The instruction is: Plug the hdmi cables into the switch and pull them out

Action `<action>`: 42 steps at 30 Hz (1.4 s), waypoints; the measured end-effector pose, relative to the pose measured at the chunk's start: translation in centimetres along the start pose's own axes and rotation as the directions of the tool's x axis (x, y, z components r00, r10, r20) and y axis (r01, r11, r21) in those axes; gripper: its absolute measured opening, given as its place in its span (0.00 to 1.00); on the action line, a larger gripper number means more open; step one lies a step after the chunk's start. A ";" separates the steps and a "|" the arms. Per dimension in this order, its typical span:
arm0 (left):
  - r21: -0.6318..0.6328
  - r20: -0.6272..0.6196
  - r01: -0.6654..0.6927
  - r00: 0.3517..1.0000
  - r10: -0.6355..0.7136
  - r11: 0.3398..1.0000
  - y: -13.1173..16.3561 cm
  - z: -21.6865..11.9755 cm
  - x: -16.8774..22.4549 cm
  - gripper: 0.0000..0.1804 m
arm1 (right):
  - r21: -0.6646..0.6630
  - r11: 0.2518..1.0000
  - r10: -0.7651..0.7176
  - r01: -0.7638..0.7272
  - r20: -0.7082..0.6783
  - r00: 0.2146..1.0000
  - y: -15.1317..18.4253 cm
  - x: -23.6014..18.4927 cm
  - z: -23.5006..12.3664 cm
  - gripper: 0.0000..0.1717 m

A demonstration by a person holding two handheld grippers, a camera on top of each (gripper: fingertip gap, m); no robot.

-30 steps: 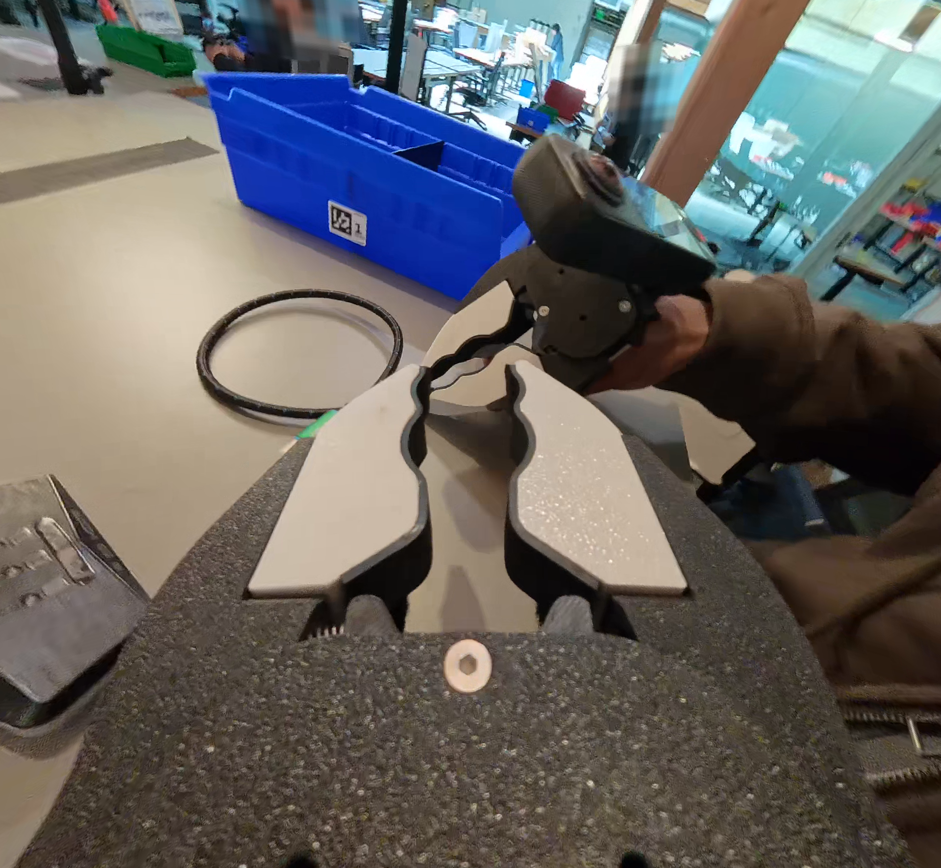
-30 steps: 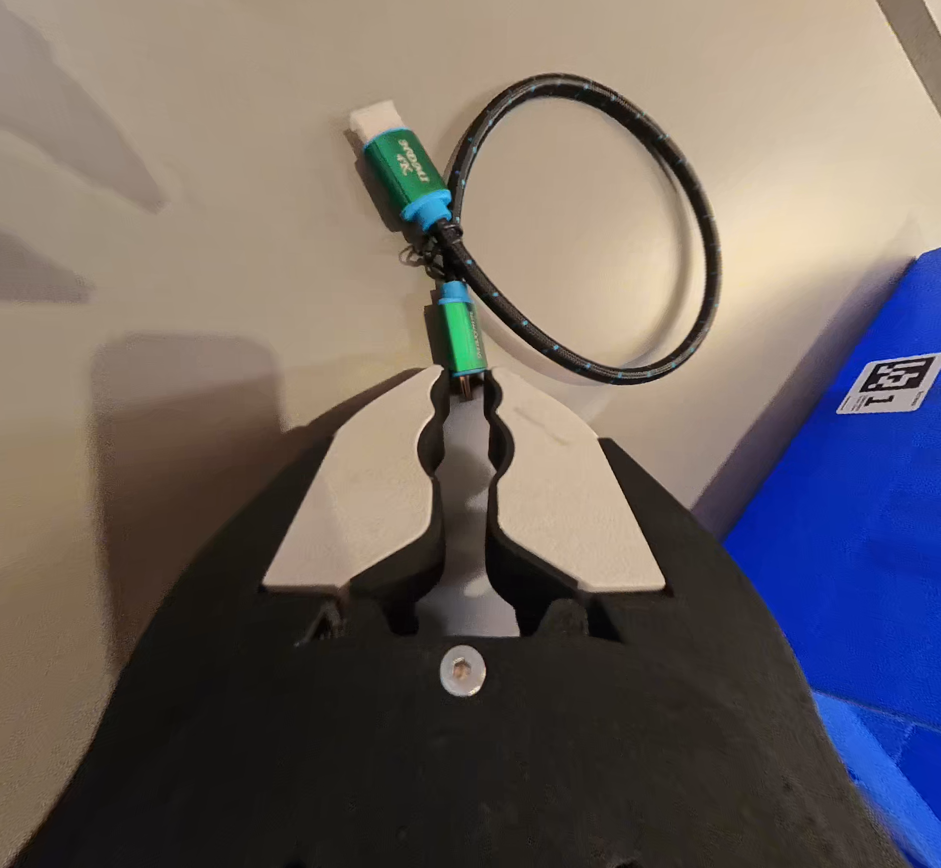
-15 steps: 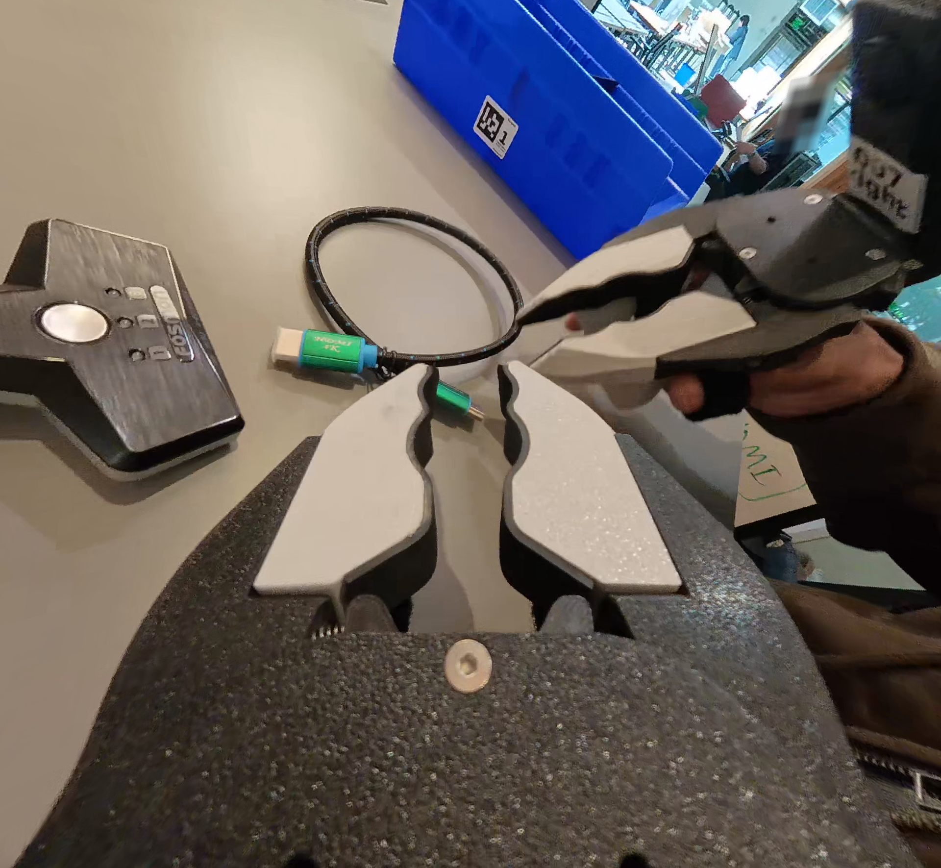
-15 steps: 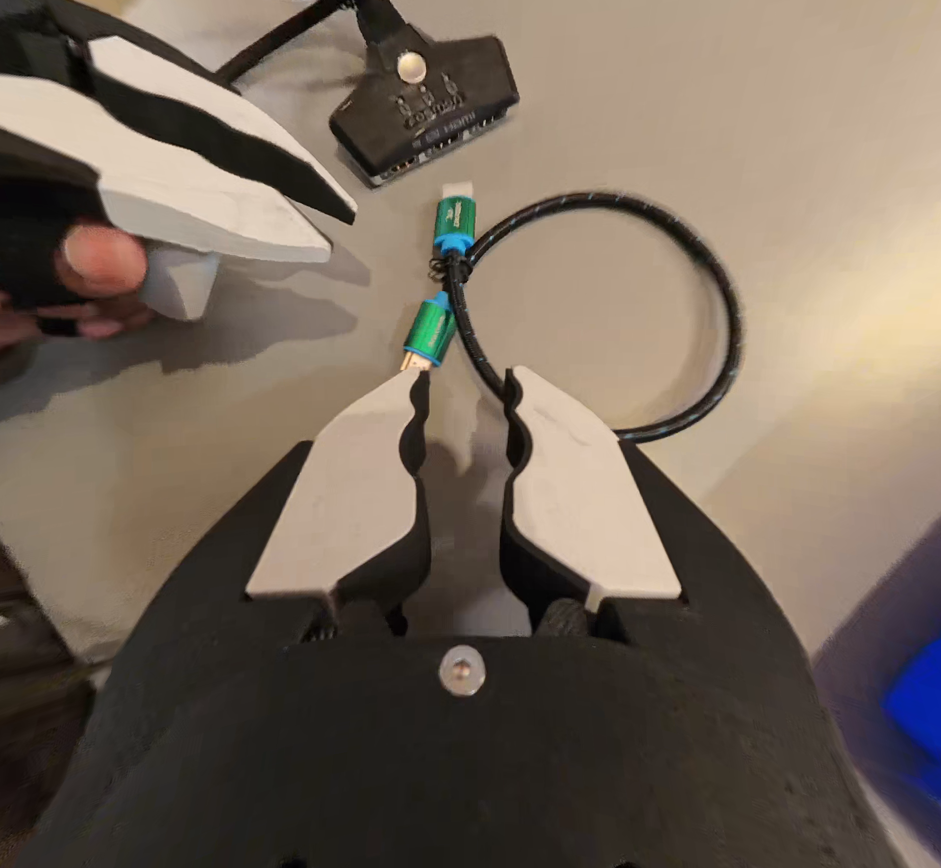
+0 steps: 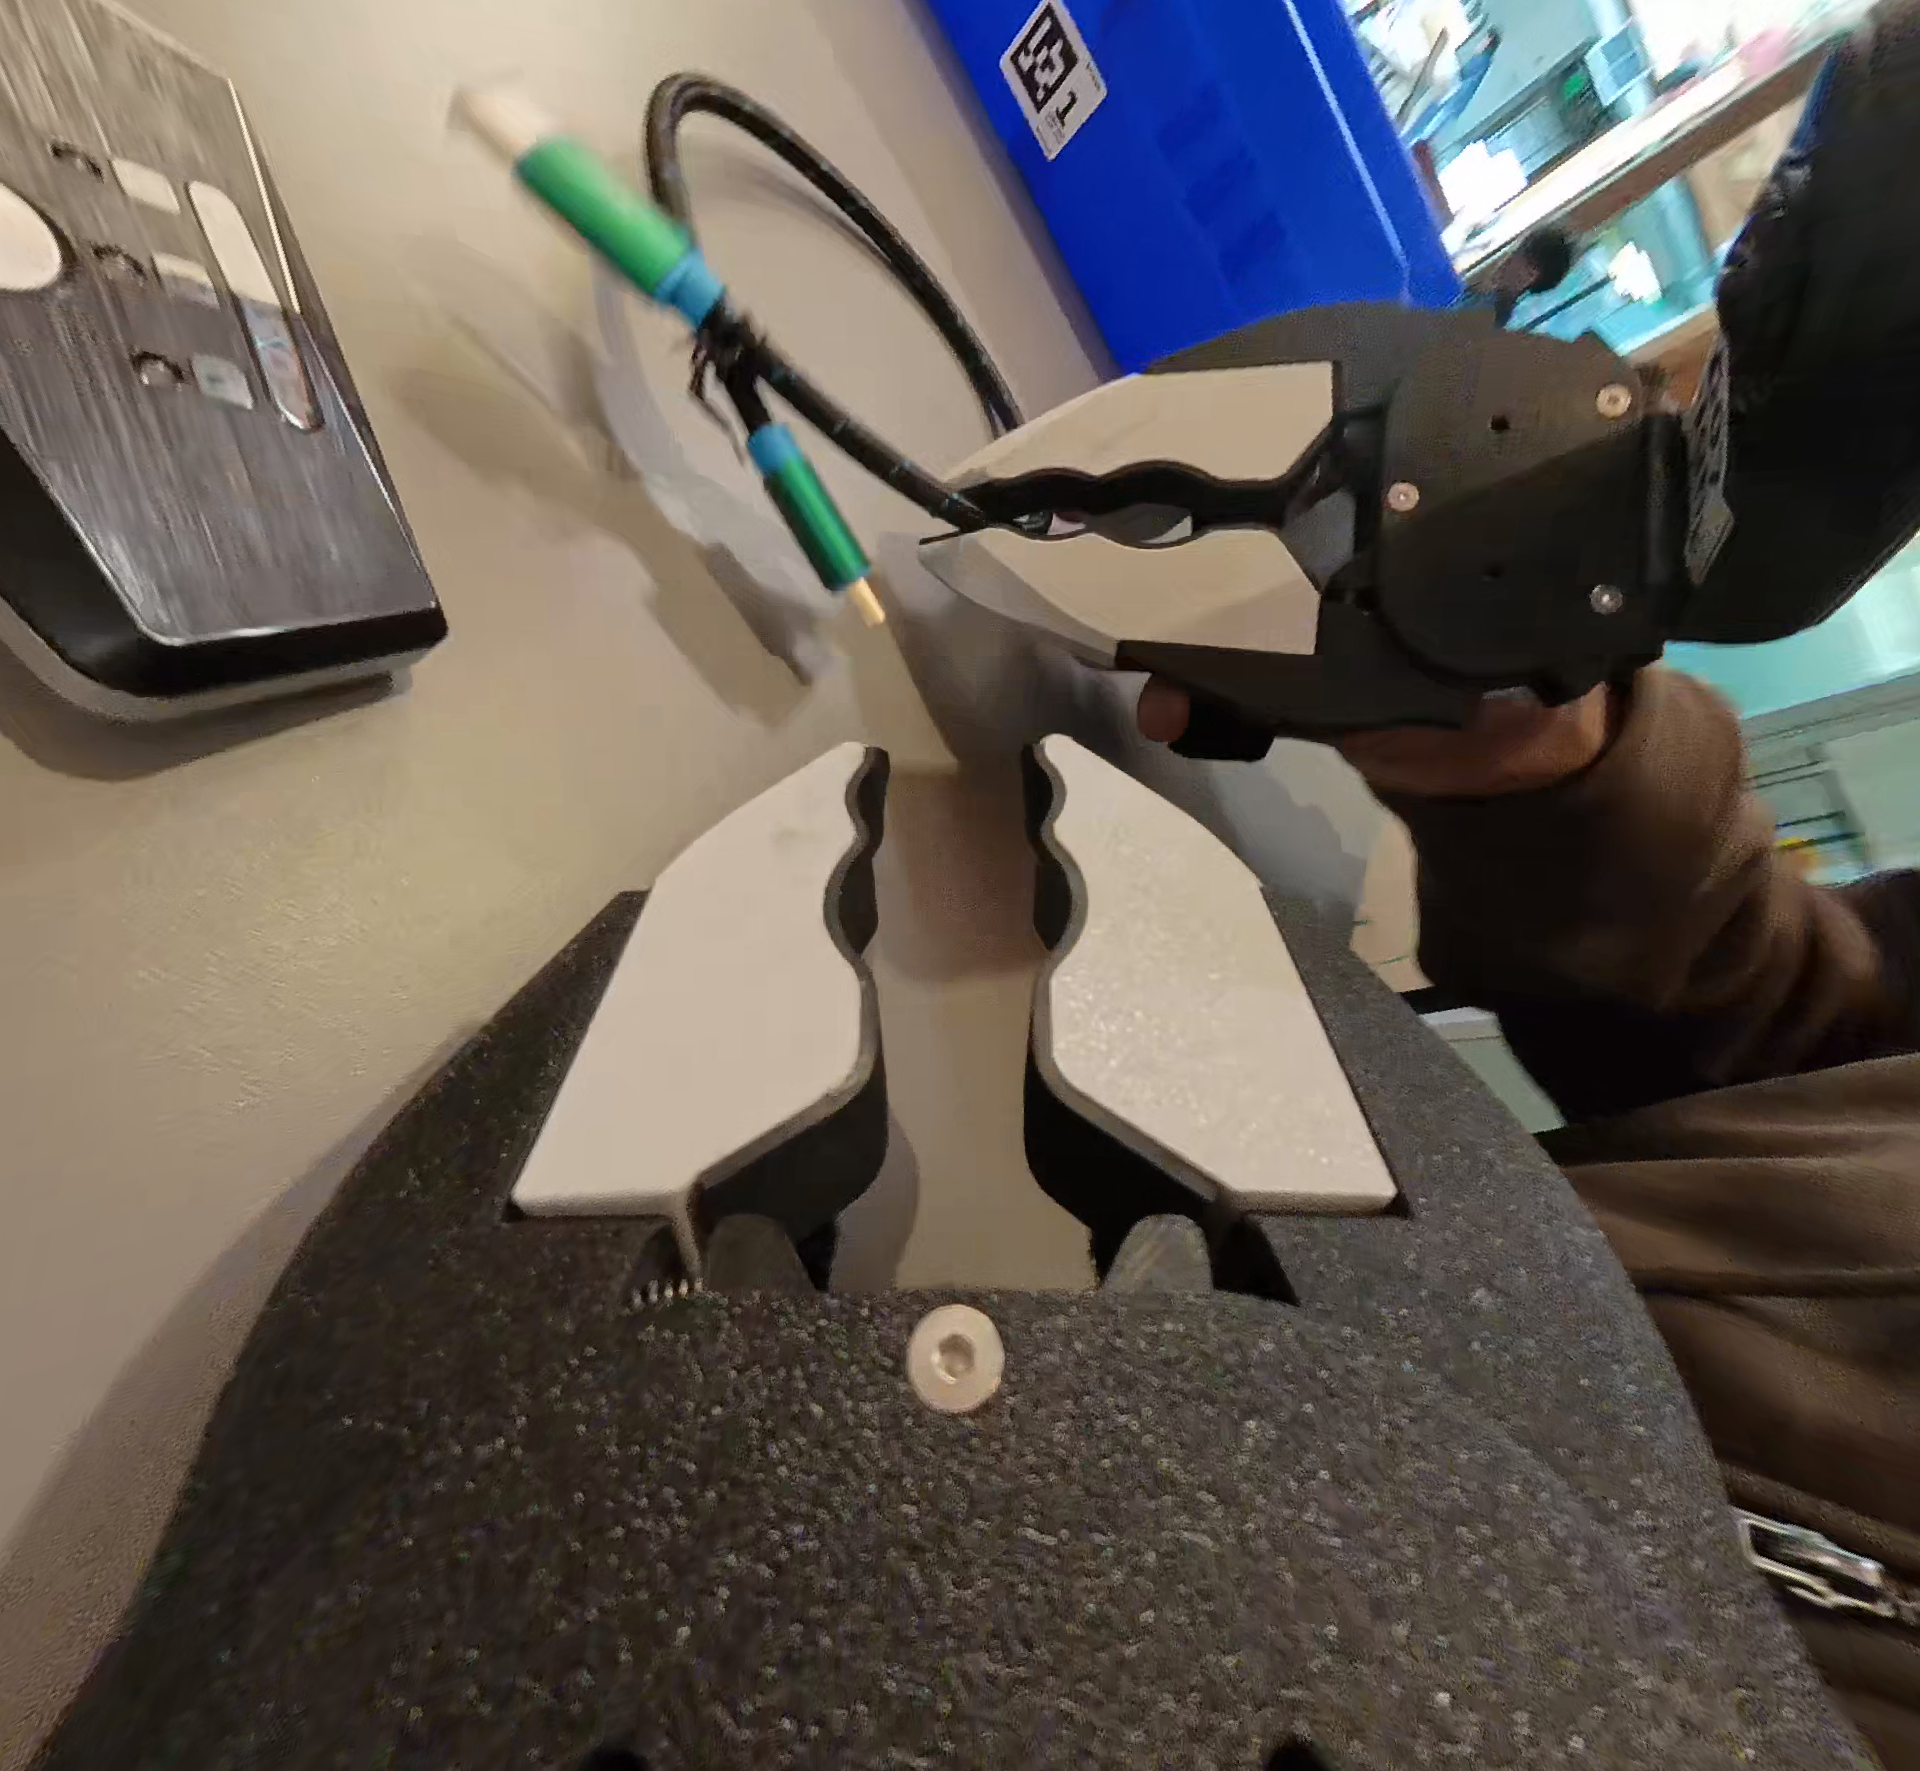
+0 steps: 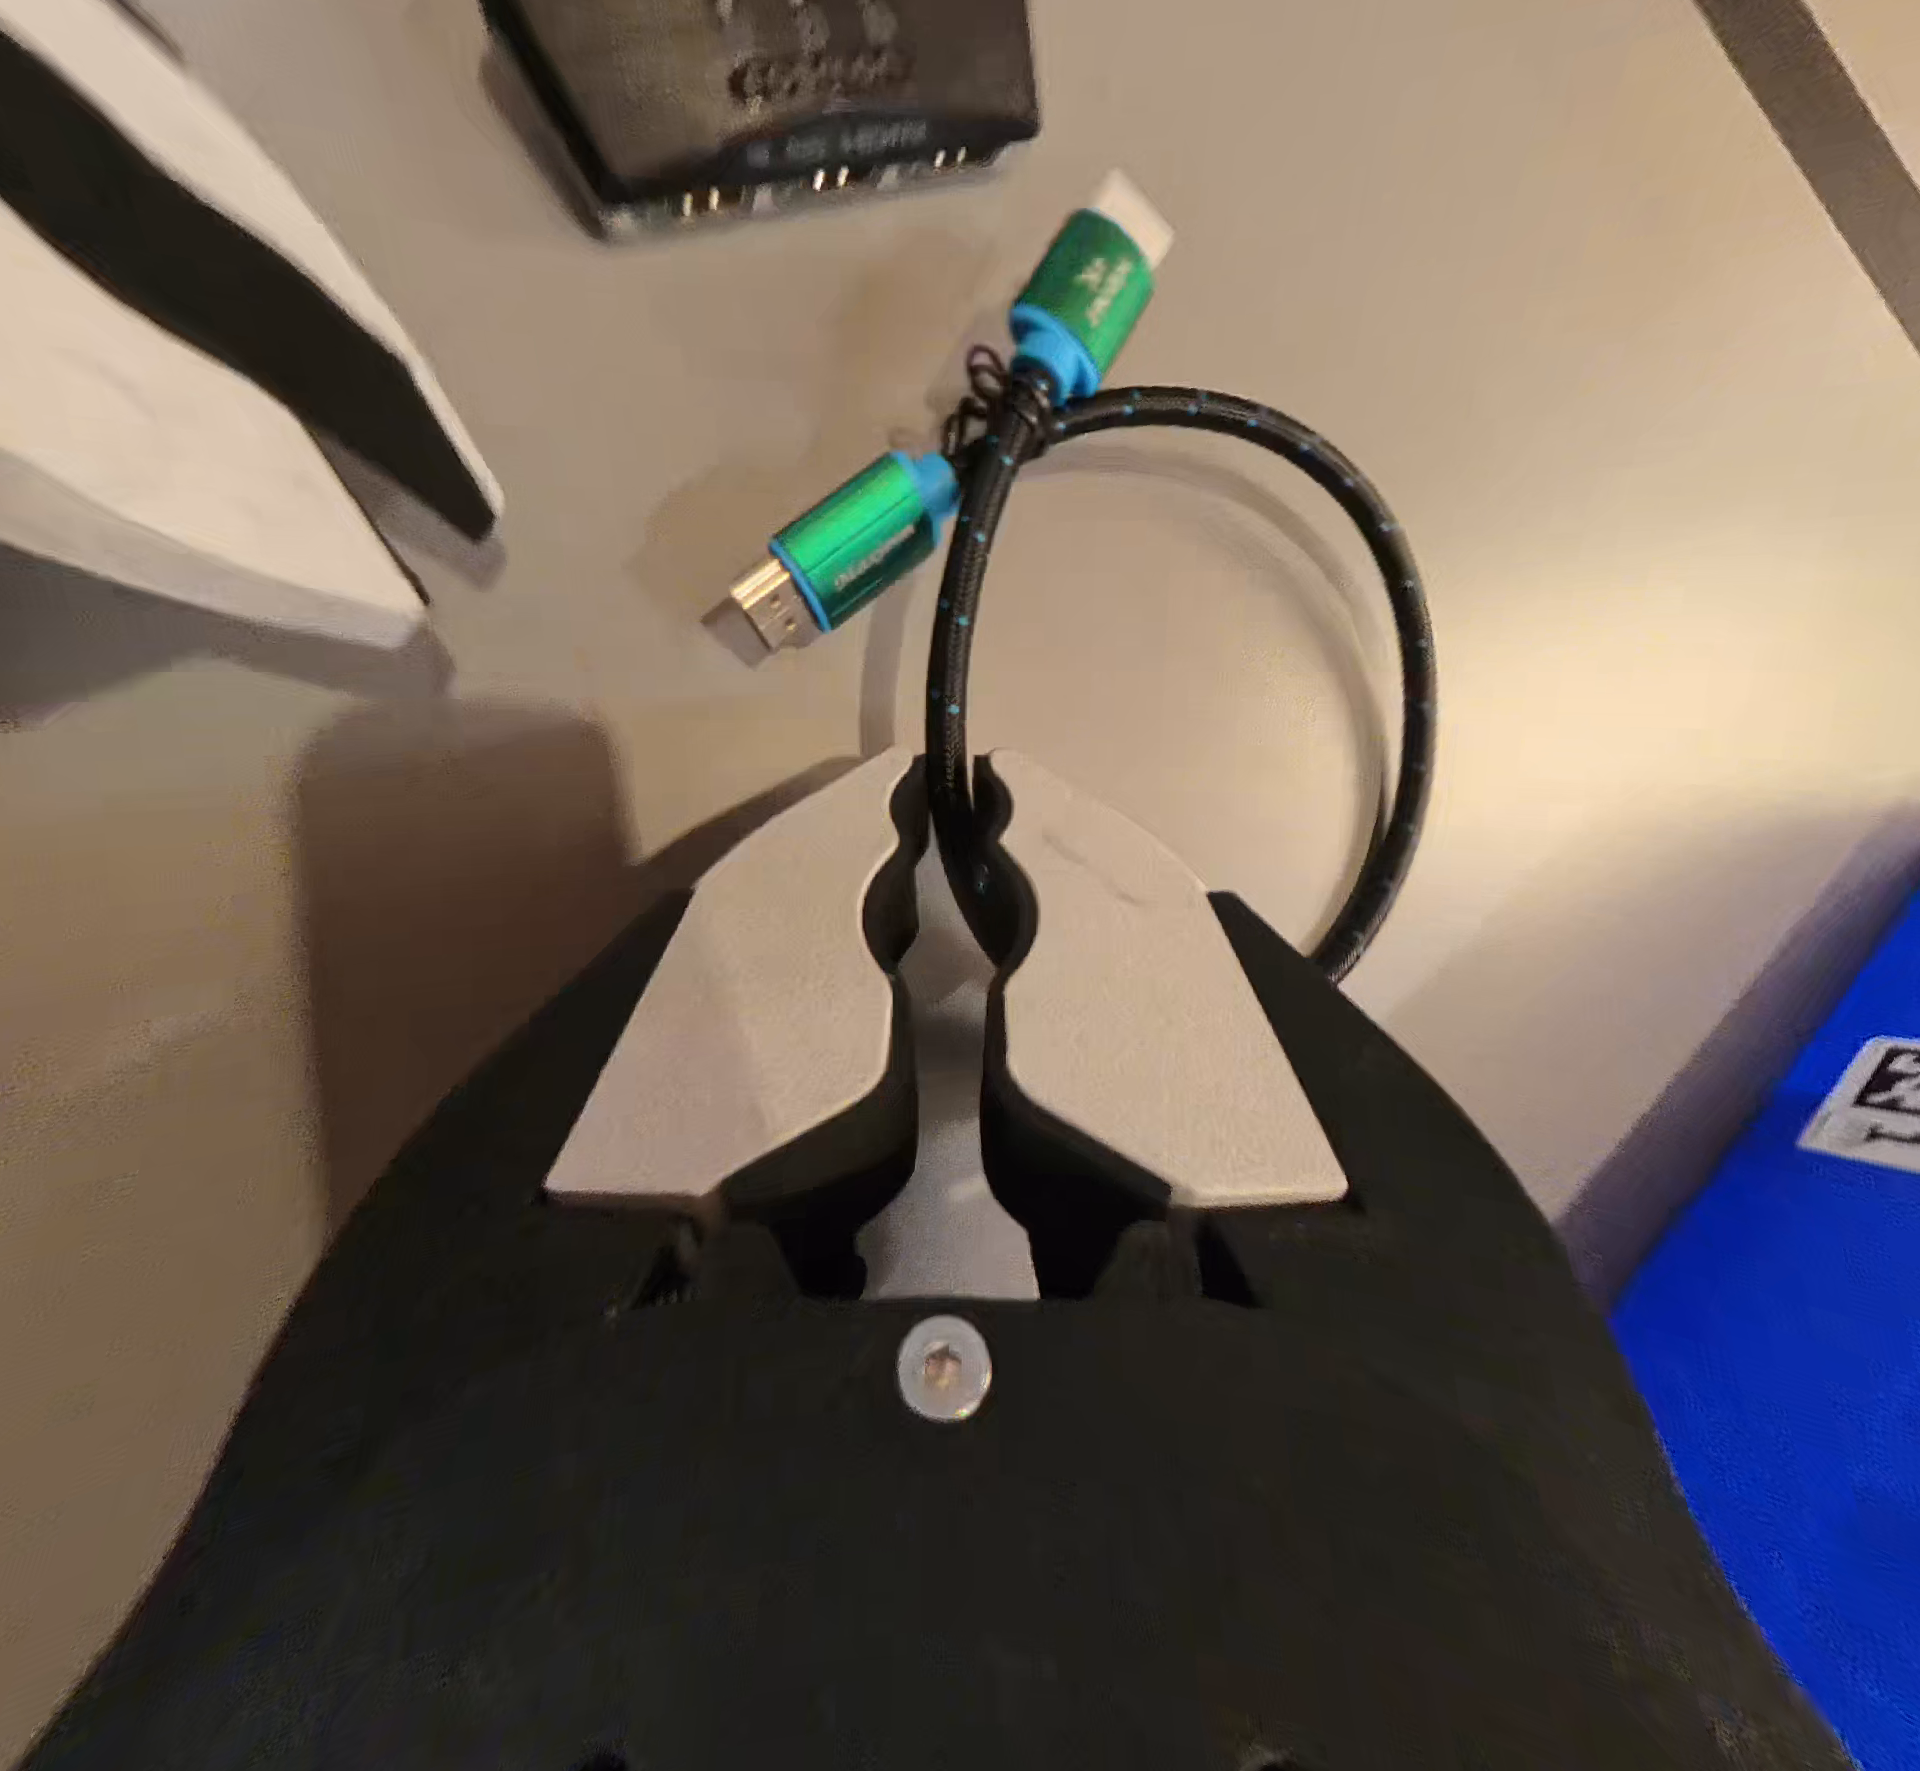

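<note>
A short black braided cable (image 6: 1392,558) with two green plugs, coiled in a loop, hangs from my right gripper (image 6: 951,765). That gripper is shut on the cable a little behind the bare metal plug (image 6: 831,558). The left wrist view shows the same grasp (image 5: 951,516), with the loop (image 5: 831,194) raised off the table and the plug (image 5: 821,526) dangling. My left gripper (image 5: 956,760) is open and empty, low over the table just short of that plug. A black switch box (image 6: 769,59) lies beyond the cable and shows at the left (image 5: 177,433).
A blue bin (image 5: 1174,90) with a square tag stands on the beige table (image 5: 260,942) behind the cable; it is at the right edge in the right wrist view (image 6: 1787,1358). A person's hand and brown sleeve (image 5: 1558,869) hold the right gripper. The left gripper's tips are roughly 8 centimetres from the right gripper's.
My right gripper was open beside the cable half a second ago; it has since shut on the cable and raised the loop. My left gripper has tipped down closer to the table, still open.
</note>
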State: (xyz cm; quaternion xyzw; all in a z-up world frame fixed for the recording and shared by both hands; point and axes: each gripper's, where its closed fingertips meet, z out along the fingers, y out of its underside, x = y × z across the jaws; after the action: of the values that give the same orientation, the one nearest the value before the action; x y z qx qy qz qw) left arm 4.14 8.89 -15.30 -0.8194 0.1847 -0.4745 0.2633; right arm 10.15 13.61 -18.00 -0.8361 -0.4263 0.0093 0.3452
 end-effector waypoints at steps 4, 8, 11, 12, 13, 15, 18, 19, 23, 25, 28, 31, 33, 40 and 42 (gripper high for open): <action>0.066 -0.097 0.127 0.988 -0.121 0.990 -1.1 0.1 0.1 0.18 | 0.133 0.970 0.207 -0.204 -0.010 0.978 -1.6 0.1 -1.5 0.03; 0.150 -0.120 0.100 0.989 -0.082 0.984 -3.0 0.2 0.6 0.25 | 0.210 0.937 0.294 -0.278 -0.051 0.954 -2.2 0.0 -2.7 0.03; 0.168 -0.148 0.055 0.989 -0.030 0.984 -3.8 0.6 1.5 0.26 | 0.265 0.922 0.308 -0.284 -0.054 0.950 -2.9 -0.8 -3.6 0.03; 0.167 -0.152 0.049 0.988 -0.023 0.985 -3.9 0.8 1.6 0.26 | 0.284 0.919 0.301 -0.275 -0.055 0.952 -3.2 -1.1 -3.8 0.03; 0.164 -0.155 0.048 0.988 -0.023 0.985 -4.0 1.0 1.7 0.26 | 0.299 0.917 0.294 -0.265 -0.054 0.954 -3.4 -1.5 -4.0 0.03; 0.149 -0.177 0.061 0.984 -0.034 0.987 -3.9 1.1 1.9 0.22 | 0.321 0.915 0.274 -0.245 -0.050 0.960 -3.7 -2.3 -4.3 0.04; 0.146 -0.188 0.079 0.981 -0.050 0.986 -3.9 1.0 1.8 0.13 | 0.346 0.917 0.231 -0.197 -0.059 0.971 -3.8 -3.2 -4.4 0.04; 0.151 -0.191 0.083 0.980 -0.053 0.985 -3.9 0.8 1.7 0.12 | 0.347 0.922 0.204 -0.173 -0.054 0.977 -3.8 -3.5 -4.4 0.04; 0.143 -0.172 0.038 0.985 -0.014 0.989 -3.6 0.3 1.6 0.09 | 0.366 0.931 0.025 -0.012 -0.029 0.999 -3.7 -4.6 -5.4 0.14; 0.126 -0.173 0.027 0.985 -0.005 0.992 -3.4 0.1 1.6 0.09 | 0.394 0.914 -0.073 0.094 -0.068 0.995 -3.9 -4.0 -6.6 0.18; 0.100 -0.194 0.029 0.981 -0.009 0.995 -3.1 -0.1 1.9 0.08 | 0.394 0.862 -0.253 0.319 -0.211 0.944 -4.6 -2.2 -7.8 0.24; 0.095 -0.192 0.018 0.981 0.000 0.995 -3.3 -0.5 2.0 0.07 | 0.304 0.752 -0.497 0.585 -0.322 0.806 -5.1 -1.5 -7.7 0.28; 0.101 -0.188 0.019 0.982 0.001 0.995 -3.5 -0.9 2.1 0.07 | 0.304 0.698 -0.573 0.649 -0.306 0.760 -5.5 -2.2 -8.0 0.27; 0.204 -0.122 0.054 0.992 -0.029 0.977 -4.8 -2.8 0.8 0.07 | 0.294 0.695 -0.613 0.656 -0.235 0.754 -4.2 -5.4 -7.5 0.31; 0.200 -0.110 0.053 0.993 -0.031 0.978 -4.8 -3.1 0.4 0.07 | 0.310 0.710 -0.596 0.632 -0.213 0.774 -4.0 -5.6 -7.6 0.31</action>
State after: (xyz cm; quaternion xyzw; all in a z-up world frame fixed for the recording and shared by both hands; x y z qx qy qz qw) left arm 1.84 11.68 -10.80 -0.7656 0.1318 -0.5392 0.3253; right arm 6.17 6.82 -11.41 -0.5670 -0.6530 -0.0680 0.4975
